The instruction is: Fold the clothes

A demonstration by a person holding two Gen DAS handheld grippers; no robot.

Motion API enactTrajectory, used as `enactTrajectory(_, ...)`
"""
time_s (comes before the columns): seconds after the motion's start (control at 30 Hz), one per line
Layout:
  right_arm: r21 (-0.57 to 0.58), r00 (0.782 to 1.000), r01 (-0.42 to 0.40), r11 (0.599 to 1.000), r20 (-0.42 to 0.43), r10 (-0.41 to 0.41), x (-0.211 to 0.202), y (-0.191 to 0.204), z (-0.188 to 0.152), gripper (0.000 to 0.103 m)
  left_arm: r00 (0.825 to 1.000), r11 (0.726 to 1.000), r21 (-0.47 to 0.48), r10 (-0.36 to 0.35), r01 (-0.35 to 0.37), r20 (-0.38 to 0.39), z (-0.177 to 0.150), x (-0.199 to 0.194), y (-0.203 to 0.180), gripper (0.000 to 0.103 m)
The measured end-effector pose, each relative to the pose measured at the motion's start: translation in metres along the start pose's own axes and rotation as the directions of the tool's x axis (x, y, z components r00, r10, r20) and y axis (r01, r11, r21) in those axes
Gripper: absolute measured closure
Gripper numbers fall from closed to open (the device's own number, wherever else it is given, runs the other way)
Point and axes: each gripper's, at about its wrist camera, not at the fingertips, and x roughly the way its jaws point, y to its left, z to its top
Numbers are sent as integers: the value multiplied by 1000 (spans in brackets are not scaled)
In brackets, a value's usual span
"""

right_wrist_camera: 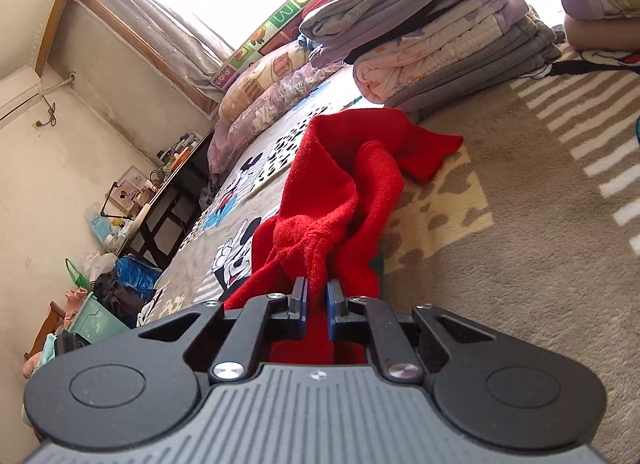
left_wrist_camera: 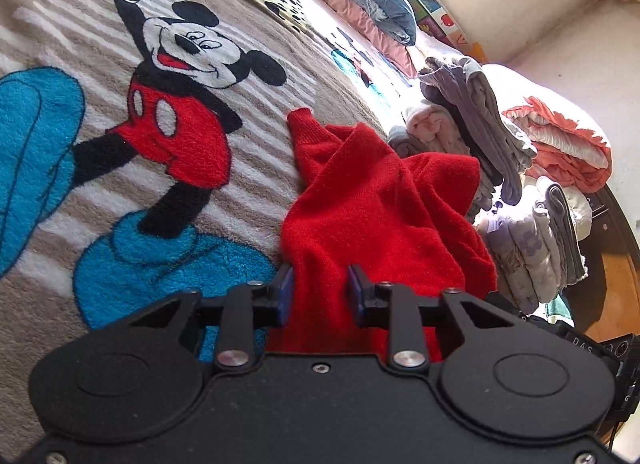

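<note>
My left hand-held gripper (left_wrist_camera: 320,290) pinches the red sweater (left_wrist_camera: 372,200) between part-closed fingers; my right hand-held gripper (right_wrist_camera: 317,302) clamps a bunched edge nearly shut. The sweater trails crumpled over the cartoon blanket (left_wrist_camera: 120,168) near folded clothes (right_wrist_camera: 432,36).

left claw (left_wrist_camera: 320,290), right claw (right_wrist_camera: 317,301): black bodies, blue pads, silver screws.

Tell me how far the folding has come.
Done: folded stacks sit on the blanket. In hand: the red sweater, bunched and unfolded, is gripped by both the left gripper and the right gripper. Left: spread it flat, fold it, then stack it.
</note>
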Motion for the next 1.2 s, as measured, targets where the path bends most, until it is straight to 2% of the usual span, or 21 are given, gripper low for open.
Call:
enactTrajectory(0.07,3,1000,20,1000,11,-20,0,1,0,87,1000,1000,27,-14,14,14,-1,-5,-5,93)
enactTrajectory(0.13,11,999,39,999,23,-39,1,2,2,71,999,998,51,-27,25,33,-1,-12,-10,94)
enactTrajectory(0.17,24,999,39,999,26,-40,2,2,3,49,999,998,62,-33,30,44,-2,-16,-11,95)
enactTrajectory(0.2,26,999,37,999,27,-37,6,3,5,46,998,997,72,-39,35,54,-2,-20,-12,95)
enactTrajectory(0.23,25,999,34,999,26,-34,10,4,7,46,997,996,82,-45,39,65,-2,-23,-13,95)
enactTrajectory(0.27,12,999,32,999,16,-33,14,6,8,55,996,995,91,-44,37,74,-2,-26,-13,95)
enactTrajectory(0.3,-5,999,32,999,2,-32,20,8,9,80,996,995,99,-43,34,83,-2,-29,-13,95)
enactTrajectory(0.37,-36,1000,28,999,-5,-28,22,16,8,94,995,993,111,-36,25,93,-1,-33,-13,95)
enactTrajectory(0.5,-65,1000,15,998,16,-14,12,28,3,94,994,990,140,-10,-6,112,0,-42,-14,95)
enactTrajectory(0.57,-48,999,6,999,39,-4,1,29,1,95,992,987,157,15,-34,125,-1,-47,-15,95)
enactTrajectory(0.77,49,992,-12,999,125,6,-49,17,-15,95,986,990,137,21,-44,166,-8,-72,-11,95)
enactTrajectory(1.0,212,981,21,977,185,-62,-101,-30,-59,95,977,989,78,109,-125,186,-30,-94,1,96)
enactTrajectory(1.2,294,978,122,948,125,-165,-111,-74,-103,95,972,981,-14,192,-192,137,-57,-95,19,95)
